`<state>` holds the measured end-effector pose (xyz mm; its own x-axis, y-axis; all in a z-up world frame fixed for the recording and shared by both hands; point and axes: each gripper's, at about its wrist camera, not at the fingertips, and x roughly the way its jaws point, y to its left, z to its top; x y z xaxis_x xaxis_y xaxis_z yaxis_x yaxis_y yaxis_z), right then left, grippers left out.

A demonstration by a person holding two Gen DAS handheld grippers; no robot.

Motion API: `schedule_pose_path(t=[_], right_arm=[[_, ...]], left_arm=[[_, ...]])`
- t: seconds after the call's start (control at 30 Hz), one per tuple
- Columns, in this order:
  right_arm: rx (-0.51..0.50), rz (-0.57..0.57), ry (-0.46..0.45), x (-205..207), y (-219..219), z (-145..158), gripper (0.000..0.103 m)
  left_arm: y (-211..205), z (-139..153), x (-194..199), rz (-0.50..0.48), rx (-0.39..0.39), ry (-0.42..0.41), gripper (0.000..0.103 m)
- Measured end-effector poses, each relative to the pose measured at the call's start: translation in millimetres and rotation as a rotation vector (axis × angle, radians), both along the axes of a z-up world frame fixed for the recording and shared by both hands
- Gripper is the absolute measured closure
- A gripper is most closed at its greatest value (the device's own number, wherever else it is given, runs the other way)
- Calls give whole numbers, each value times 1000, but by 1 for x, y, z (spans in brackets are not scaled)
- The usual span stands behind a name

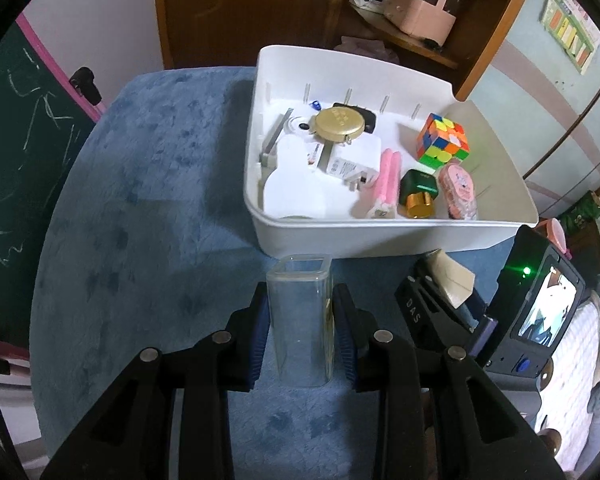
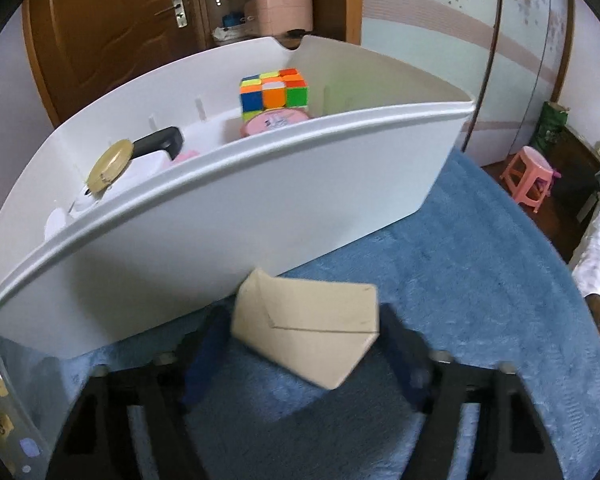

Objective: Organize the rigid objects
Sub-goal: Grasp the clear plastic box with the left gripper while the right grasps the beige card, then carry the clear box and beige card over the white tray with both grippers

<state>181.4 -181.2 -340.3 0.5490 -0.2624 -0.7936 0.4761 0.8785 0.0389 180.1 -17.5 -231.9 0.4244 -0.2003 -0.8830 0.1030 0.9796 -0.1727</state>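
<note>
The clear plastic box (image 1: 300,320) stands just in front of the white bin's (image 1: 380,236) near wall, over the blue plush cover (image 1: 140,200). Its long axis runs straight away from the left gripper (image 1: 300,332), with the open rectangular mouth pointing toward the bin. The left gripper's blue pads press on both of its long sides, so it is firmly clamped and, by my reading, lifted and ready to go over the wall.

Beside it, the small tan cardboard box (image 2: 306,330) sits between the right gripper's (image 2: 300,356) fingers, close against the outside of the same bin wall. It lies skewed, one folded corner pointing down toward the camera and its longer side running roughly across the jaws. Those jaws are about half open; the view is blurred, and I cannot tell whether the pads actually bear on the cardboard or merely flank it.

Most of the sorting looks done. Inside the bin already lie a Rubik's cube (image 1: 444,138), a round gold tin (image 1: 339,123), a white plug adapter (image 1: 356,160), a pink stick-shaped item (image 1: 386,178), a green bottle with a gold cap (image 1: 418,194), a pink round case (image 1: 458,190) and a white bottle (image 1: 296,190). I see nothing else loose on the cover, so these two boxes appear to be what is left.
</note>
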Motion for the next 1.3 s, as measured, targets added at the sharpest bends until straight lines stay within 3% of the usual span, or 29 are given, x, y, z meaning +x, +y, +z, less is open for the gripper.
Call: schedule_pose_path(t=[0.13,0.37,0.57,0.77,1.07,1.2,1.3], right_arm=[[30,26,-11,-4,-8,8,40],[-15,119,-59,-30,-11,41,40],[-52,196,-133,-56,-12,87,40],[-83,252,-216,-58,-22,144,40],[-68,334,-327,-14,-47,249,40],[-69,379,-322,31,-56,284,40],[-90,405,-305,61,-55,289,40]], left_arm=[[-4,8,1,-8,-5,-20,70],[-3,34,4,-1,-42,-64,70],[-5,65,13,5,-66,-108,70],[-16,115,30,-12,-82,-191,70],[-42,170,59,-64,-64,-284,70],[-50,167,79,-74,-37,-293,70],[-55,153,95,-71,-9,-273,70]])
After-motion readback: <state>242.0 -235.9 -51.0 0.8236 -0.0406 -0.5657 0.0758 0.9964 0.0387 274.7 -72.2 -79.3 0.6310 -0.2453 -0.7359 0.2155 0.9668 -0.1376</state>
